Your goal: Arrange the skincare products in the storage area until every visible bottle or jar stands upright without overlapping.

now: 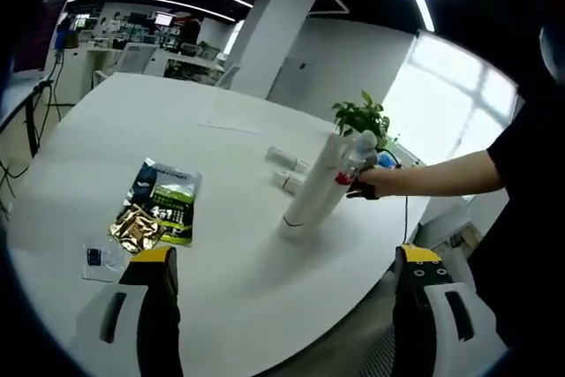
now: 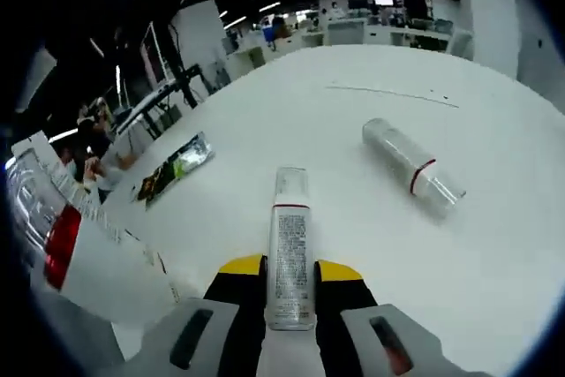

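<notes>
Right now my right gripper (image 2: 290, 293) has its yellow-tipped jaws pinched on a slim white tube-shaped bottle (image 2: 290, 253) with a red band near its cap, which points away from me over the round white table (image 2: 353, 112). Beyond it a clear cylindrical bottle with a red ring (image 2: 412, 168) lies on its side on the tabletop, well apart from the one I hold. A tall white pump bottle with a red label (image 2: 79, 253) looms at the left edge, tilted in the picture; whether it truly stands upright I cannot tell. My left gripper (image 1: 287, 275) hangs with its jaws spread wide, holding nothing. From there the tall white bottle (image 1: 318, 187) shows near mid-table, with a green and gold foil sachet (image 1: 159, 209) lying flat off to its left
</notes>
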The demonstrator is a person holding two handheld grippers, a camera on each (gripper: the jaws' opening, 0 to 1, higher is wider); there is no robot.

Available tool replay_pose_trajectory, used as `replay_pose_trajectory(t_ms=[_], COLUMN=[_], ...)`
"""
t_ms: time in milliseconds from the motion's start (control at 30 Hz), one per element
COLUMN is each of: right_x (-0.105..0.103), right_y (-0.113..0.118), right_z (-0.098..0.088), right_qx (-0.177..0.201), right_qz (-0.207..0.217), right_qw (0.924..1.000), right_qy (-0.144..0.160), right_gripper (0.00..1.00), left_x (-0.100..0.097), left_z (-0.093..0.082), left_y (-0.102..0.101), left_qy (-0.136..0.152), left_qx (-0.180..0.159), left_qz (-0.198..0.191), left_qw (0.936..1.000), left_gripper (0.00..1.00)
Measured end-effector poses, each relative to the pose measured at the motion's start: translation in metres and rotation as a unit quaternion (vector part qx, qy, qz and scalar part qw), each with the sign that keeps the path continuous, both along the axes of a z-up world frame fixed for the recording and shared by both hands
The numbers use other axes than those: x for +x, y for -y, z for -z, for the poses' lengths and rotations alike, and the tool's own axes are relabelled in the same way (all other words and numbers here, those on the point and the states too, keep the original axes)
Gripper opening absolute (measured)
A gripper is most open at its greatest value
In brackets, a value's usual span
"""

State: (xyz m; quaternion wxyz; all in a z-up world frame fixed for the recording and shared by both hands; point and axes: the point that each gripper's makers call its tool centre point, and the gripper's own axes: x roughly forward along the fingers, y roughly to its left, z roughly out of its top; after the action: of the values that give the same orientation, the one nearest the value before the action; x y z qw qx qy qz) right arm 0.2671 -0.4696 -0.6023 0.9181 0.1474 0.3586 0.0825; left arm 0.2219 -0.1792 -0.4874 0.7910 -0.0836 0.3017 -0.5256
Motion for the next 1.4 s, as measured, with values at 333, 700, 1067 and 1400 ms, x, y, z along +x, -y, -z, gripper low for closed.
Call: replay_pose_trajectory(t_ms=[333,700,1067,1400], right_x=[-0.020,-0.071,-0.133,-0.173], right_y=[0.004,0.006,-0.010,-0.037], right_z=[-0.029,-0.050,-0.052,-0.063], right_qx=[-0.011,-0.001,0.049,0.083], right_qz=[0.004,0.048,0.110,0.125], right_qw=[0.9988,0.9936,0.9846,0.9792], right_qy=[0.047,0.102,0.126,0.136], right_gripper=[0.11,0.12,0.12,0.12], left_x=[0.004,-0.003,-0.018,-0.026], left_z=[-0.008,-0.024,-0.029,-0.027], left_y=[-0.001,0.014,0.019,0.026], left_qy=[0.004,0.018,0.016,0.011], left_qx=[-0.010,-0.022,-0.026,-0.020], left_qz=[-0.007,0.009,0.017,0.031], left_qw=[0.9999,0.9996,0.9994,0.9992], left_gripper=[0.94,0.94,0.94,0.93])
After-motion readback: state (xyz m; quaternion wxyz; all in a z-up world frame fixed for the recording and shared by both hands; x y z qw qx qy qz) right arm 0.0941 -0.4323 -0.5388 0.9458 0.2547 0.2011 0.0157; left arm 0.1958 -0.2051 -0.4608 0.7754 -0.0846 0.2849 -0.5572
